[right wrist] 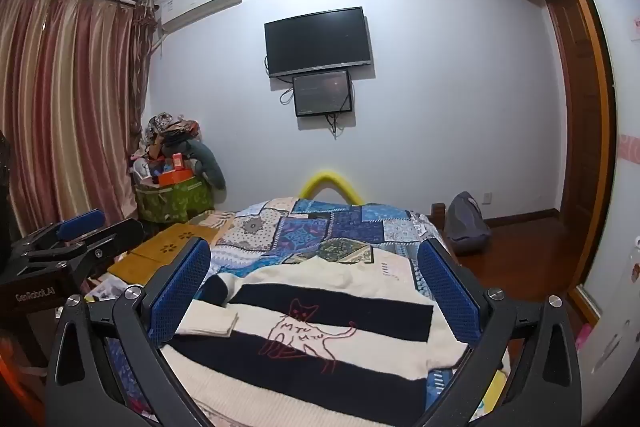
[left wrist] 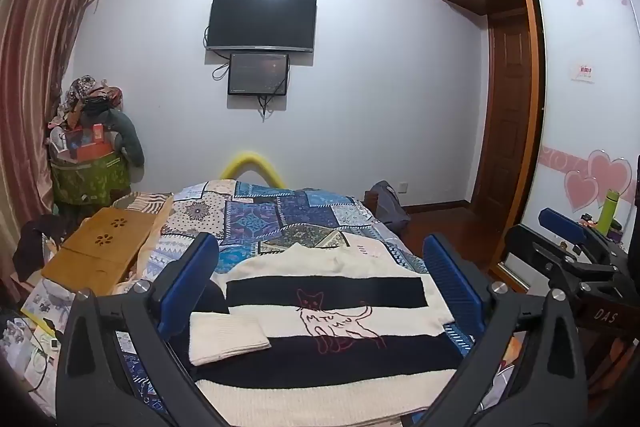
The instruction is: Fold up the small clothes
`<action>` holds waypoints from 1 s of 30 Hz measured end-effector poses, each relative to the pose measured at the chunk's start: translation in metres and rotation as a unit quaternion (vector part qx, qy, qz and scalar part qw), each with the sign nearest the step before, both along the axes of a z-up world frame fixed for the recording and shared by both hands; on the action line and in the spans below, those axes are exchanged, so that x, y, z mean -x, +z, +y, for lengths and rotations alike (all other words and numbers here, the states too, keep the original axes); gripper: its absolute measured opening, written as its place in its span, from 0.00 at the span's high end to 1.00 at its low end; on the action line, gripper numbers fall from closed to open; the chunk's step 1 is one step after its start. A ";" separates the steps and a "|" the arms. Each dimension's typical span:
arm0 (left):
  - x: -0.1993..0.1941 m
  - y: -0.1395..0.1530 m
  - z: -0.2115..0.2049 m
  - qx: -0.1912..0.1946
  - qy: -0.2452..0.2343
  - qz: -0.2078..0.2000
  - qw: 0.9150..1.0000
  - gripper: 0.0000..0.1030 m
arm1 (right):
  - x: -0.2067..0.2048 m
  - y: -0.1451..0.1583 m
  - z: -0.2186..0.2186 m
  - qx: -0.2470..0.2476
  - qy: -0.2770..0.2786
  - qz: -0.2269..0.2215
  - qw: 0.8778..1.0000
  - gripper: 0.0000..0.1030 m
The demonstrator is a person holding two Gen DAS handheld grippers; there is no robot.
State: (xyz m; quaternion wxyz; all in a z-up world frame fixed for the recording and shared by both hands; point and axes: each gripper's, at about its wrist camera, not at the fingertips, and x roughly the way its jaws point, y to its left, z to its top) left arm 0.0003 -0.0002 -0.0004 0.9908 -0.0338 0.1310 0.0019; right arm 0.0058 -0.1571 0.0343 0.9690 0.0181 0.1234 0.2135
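Both my grippers hang above the near end of the bed [left wrist: 280, 219], jaws spread as wide as they go and holding nothing. A striped sweater [left wrist: 332, 311] with a cat outline lies flat just ahead and below, its stripes running across my view, its length running away toward the neckline. One cuff, folded in, rests on the left part of the body. My left gripper [left wrist: 320, 291] sits nearer that cuff; my right gripper [right wrist: 316, 291] is nearer the right edge, where the other sleeve seems tucked, though I cannot be sure. Free quilt lies beyond the collar; a wooden tray [left wrist: 100, 251] crowds the left.
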 end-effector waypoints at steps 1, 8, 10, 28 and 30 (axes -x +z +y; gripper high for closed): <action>0.000 0.000 0.000 -0.002 -0.001 0.002 1.000 0.00 | 0.000 0.000 0.000 0.000 0.000 0.001 1.000 0.00; -0.001 -0.001 0.000 -0.007 -0.014 0.008 1.000 0.00 | -0.001 -0.002 0.001 0.003 0.000 0.003 1.000 0.00; -0.002 -0.003 0.002 -0.006 0.002 0.005 1.000 0.00 | -0.002 -0.001 0.005 0.005 0.000 0.005 1.000 0.00; -0.012 -0.010 0.004 0.000 0.005 0.018 1.000 0.00 | -0.005 -0.007 0.007 0.007 -0.001 0.008 1.000 0.00; -0.013 -0.011 0.003 0.000 0.005 0.019 1.000 0.00 | -0.004 -0.007 0.007 0.007 -0.001 0.007 1.000 0.00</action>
